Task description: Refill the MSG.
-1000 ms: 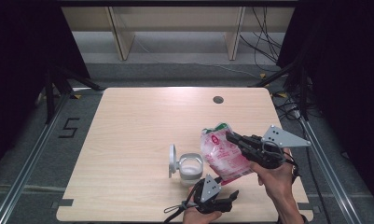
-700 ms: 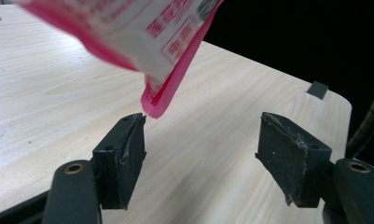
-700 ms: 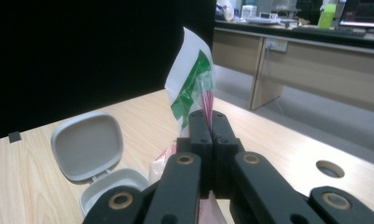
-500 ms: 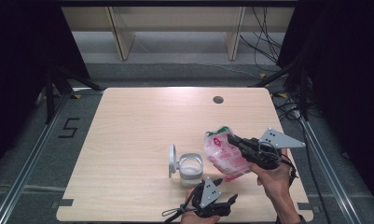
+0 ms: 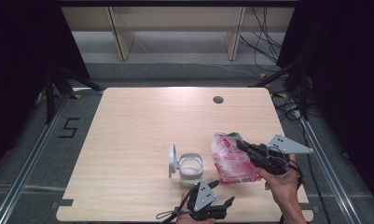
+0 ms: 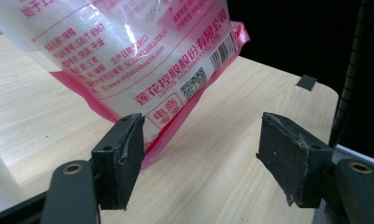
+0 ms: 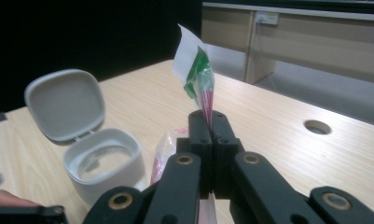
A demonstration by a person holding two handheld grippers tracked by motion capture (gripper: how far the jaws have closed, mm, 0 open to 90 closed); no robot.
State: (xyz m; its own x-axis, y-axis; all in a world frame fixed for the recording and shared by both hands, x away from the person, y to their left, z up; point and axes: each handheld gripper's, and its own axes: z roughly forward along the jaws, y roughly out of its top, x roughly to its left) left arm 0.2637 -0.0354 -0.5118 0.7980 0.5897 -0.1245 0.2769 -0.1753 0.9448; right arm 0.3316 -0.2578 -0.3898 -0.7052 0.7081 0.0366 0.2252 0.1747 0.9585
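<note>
A pink and clear plastic bag [image 5: 231, 161] of white granules hangs tilted over the table's near right part. My right gripper [image 5: 240, 145] is shut on the bag's top edge [image 7: 201, 74], its jaws pressed together on the film. My left gripper [image 5: 224, 192] sits low at the near edge, open, with its jaws pointed at the bag's bottom. In the left gripper view the bag's lower corner [image 6: 142, 51] dips just behind the left pad [image 6: 128, 149], while the wide gap of that gripper [image 6: 201, 140] holds nothing. A white container [image 5: 190, 165] with its hinged lid [image 5: 172, 160] up stands left of the bag.
The wooden table [image 5: 142, 121] has a round cable hole [image 5: 218, 99] at the far right. The container [image 7: 105, 163] holds a little white powder. Dark curtains flank the table, and shelving stands beyond its far edge.
My right gripper has come down and toward the near edge with the bag, so the bag's bottom hangs closer to the table and to the left gripper. The left gripper has barely moved.
</note>
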